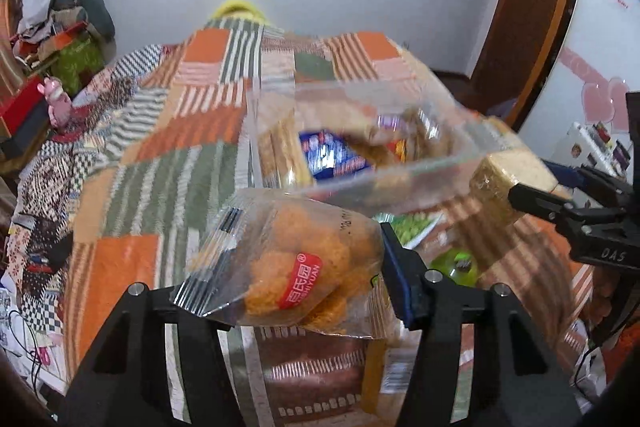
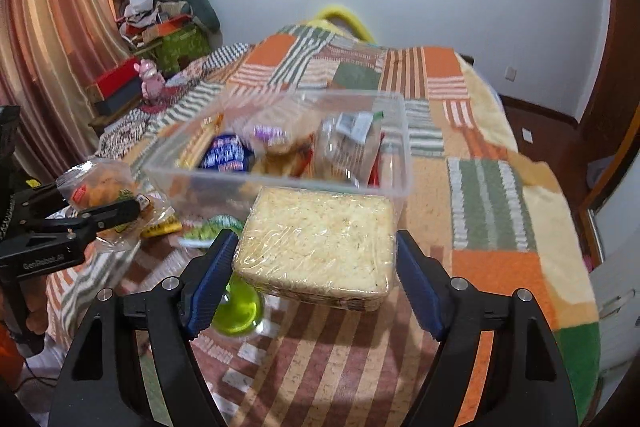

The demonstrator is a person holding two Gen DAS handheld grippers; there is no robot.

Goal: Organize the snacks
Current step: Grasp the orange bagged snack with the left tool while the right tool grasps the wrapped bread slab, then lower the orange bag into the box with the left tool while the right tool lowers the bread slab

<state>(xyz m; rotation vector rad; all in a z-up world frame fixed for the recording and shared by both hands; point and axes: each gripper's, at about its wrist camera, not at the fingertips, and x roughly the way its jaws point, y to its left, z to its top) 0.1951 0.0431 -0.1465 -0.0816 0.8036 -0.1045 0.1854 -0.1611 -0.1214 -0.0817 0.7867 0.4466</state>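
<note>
A clear plastic bin (image 2: 396, 163) holding several snack packs stands on the patchwork bed; it also shows in the left wrist view (image 1: 460, 151). My left gripper (image 1: 292, 283) is shut on a clear bag of orange fried snacks (image 1: 296, 259), held above the bed just short of the bin; the bag shows at the left of the right wrist view (image 2: 96, 187). My right gripper (image 2: 316, 259) is shut on a plastic-wrapped pale rice-cake block (image 2: 320, 239), held just in front of the bin's near wall. The block shows in the left wrist view (image 1: 500, 183).
Loose snack packs, green and yellow (image 2: 216, 227), and a green round item (image 2: 240, 311) lie on the blanket (image 2: 492, 207) below the grippers. Boxes and a pink toy (image 2: 150, 79) crowd the far left. A wooden door frame (image 1: 532, 3) stands at right.
</note>
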